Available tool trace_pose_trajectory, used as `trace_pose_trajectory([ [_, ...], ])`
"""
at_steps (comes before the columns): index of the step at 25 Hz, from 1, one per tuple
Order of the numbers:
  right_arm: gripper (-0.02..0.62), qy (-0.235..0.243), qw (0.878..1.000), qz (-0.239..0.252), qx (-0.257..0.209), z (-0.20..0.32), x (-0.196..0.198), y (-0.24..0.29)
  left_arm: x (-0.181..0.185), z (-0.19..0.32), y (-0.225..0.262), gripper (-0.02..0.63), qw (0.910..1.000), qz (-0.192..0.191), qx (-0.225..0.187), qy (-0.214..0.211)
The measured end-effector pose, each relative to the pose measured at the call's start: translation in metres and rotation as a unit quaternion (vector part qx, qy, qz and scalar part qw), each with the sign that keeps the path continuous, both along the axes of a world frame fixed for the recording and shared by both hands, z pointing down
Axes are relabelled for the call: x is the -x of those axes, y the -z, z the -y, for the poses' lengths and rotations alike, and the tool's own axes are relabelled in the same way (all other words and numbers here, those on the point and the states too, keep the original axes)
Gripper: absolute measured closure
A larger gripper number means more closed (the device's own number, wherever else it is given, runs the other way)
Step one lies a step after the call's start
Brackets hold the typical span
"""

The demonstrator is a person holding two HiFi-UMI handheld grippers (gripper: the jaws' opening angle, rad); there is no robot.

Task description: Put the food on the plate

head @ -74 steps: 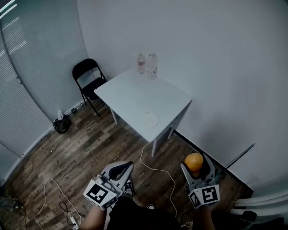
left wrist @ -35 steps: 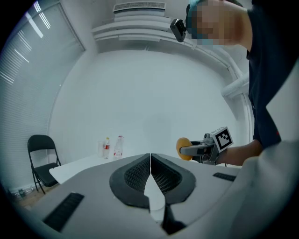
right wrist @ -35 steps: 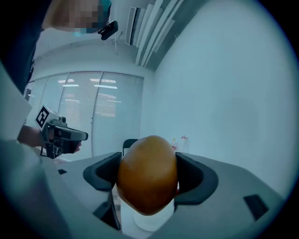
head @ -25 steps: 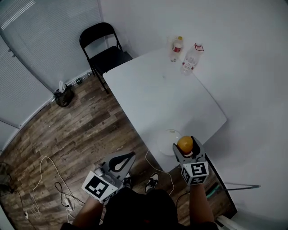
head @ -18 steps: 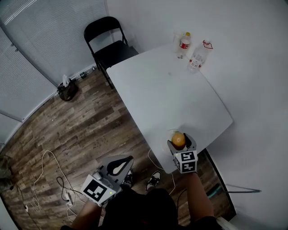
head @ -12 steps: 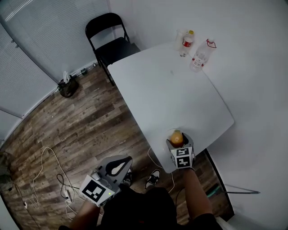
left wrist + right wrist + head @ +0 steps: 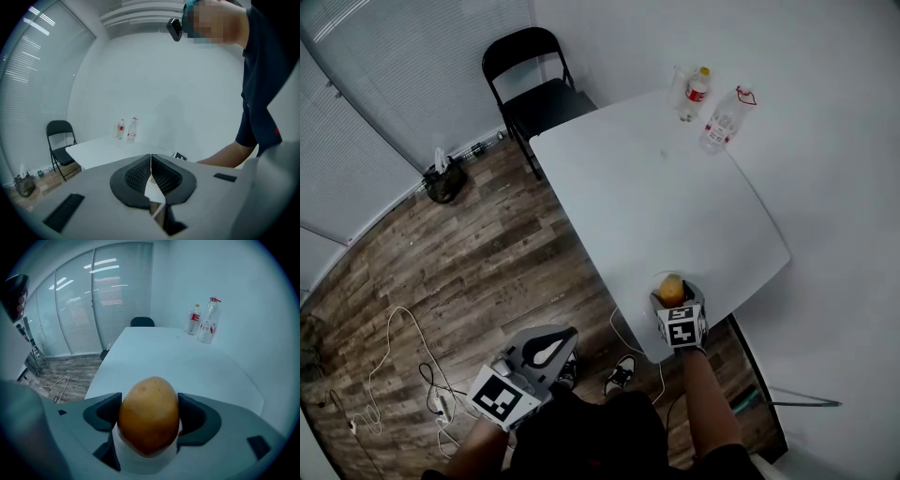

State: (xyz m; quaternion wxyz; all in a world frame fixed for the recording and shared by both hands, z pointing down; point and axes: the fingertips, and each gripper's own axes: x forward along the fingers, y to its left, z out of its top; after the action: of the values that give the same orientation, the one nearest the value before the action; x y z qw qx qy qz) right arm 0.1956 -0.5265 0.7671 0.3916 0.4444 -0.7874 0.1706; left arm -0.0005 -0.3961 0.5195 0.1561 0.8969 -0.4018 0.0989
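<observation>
— While the right tool (image 7: 674, 293) hangs over the 6 o'clock corner of the bench (image 7: 656, 178), what is it pinching?

— A potato (image 7: 149, 414). Both jaws press on its sides and its rounded end pokes out ahead of them.

— And the plate?

— Only a sliver of the white plate (image 7: 657, 277) shows, at 11 o'clock of the potato and directly under the tool. I cannot tell whether the potato touches it.

— The left tool (image 7: 151, 164)?

— Jaws pressed together, empty. It is held off the bench, above the wooden floor (image 7: 469, 253), at 8 o'clock of the right tool.

— Anything else up there?

— Two plastic bottles (image 7: 724, 120) stand just beside each other at the bench's 1 o'clock corner, well apart from the plate. A black folding chair (image 7: 530, 89) sits on the floor at the bench's 11 o'clock.
</observation>
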Motion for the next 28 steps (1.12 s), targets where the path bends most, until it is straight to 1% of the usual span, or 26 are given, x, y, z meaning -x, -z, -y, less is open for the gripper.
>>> trace_pose_trajectory([
  [3, 0.221, 0.001, 1.000, 0.009, -0.003, 0.000, 0.002, 0.006, -0.001, 0.001, 0.005, 0.581, 1.0000, -0.009, -0.001, 0.000],
  [6, 0.221, -0.006, 1.000, 0.019, -0.024, 0.001, 0.001, 0.026, 0.001, -0.001, 0.006, 0.582, 0.9999, -0.002, -0.011, -0.007],
  [10, 0.221, -0.025, 0.994, 0.069, -0.082, -0.002, 0.004, 0.090, -0.002, 0.000, 0.022, 0.583, 0.9996, -0.023, -0.014, -0.010],
  [12, 0.222, -0.026, 0.987, 0.098, -0.122, -0.008, 0.008, 0.132, -0.004, 0.000, 0.029, 0.583, 0.9992, -0.027, -0.024, -0.018],
  [14, 0.224, -0.034, 0.978, 0.132, -0.160, -0.019, 0.011, 0.174, -0.006, -0.003, 0.035, 0.583, 0.9983, -0.023, -0.041, -0.034],
  [15, 0.249, -0.043, 0.972, 0.150, -0.178, -0.025, 0.009, 0.195, -0.008, -0.004, 0.038, 0.583, 0.9977, -0.021, -0.049, -0.042],
  [16, 0.323, -0.055, 0.964, 0.168, -0.197, -0.030, 0.007, 0.216, -0.012, -0.006, 0.043, 0.583, 0.9971, -0.022, -0.055, -0.049],
  [17, 0.368, -0.064, 0.957, 0.182, -0.215, -0.036, 0.003, 0.236, -0.016, -0.007, 0.049, 0.582, 0.9963, -0.026, -0.060, -0.055],
  [20, 0.431, -0.084, 0.936, 0.209, -0.270, -0.057, -0.008, 0.292, -0.033, -0.010, 0.072, 0.583, 0.9918, -0.054, -0.086, -0.077],
  [21, 0.449, -0.088, 0.929, 0.213, -0.288, -0.066, -0.011, 0.308, -0.037, -0.012, 0.077, 0.581, 0.9900, -0.057, -0.096, -0.086],
  [23, 0.494, -0.094, 0.917, 0.215, -0.324, -0.084, -0.018, 0.338, -0.042, -0.016, 0.083, 0.583, 0.9889, -0.048, -0.100, -0.099],
  [24, 0.512, -0.096, 0.912, 0.210, -0.340, -0.092, -0.021, 0.351, -0.044, -0.017, 0.089, 0.582, 0.9881, -0.050, -0.102, -0.103],
  [28, 0.555, -0.104, 0.900, 0.180, -0.383, -0.125, -0.035, 0.388, -0.056, -0.019, 0.117, 0.583, 0.9832, -0.068, -0.125, -0.113],
])
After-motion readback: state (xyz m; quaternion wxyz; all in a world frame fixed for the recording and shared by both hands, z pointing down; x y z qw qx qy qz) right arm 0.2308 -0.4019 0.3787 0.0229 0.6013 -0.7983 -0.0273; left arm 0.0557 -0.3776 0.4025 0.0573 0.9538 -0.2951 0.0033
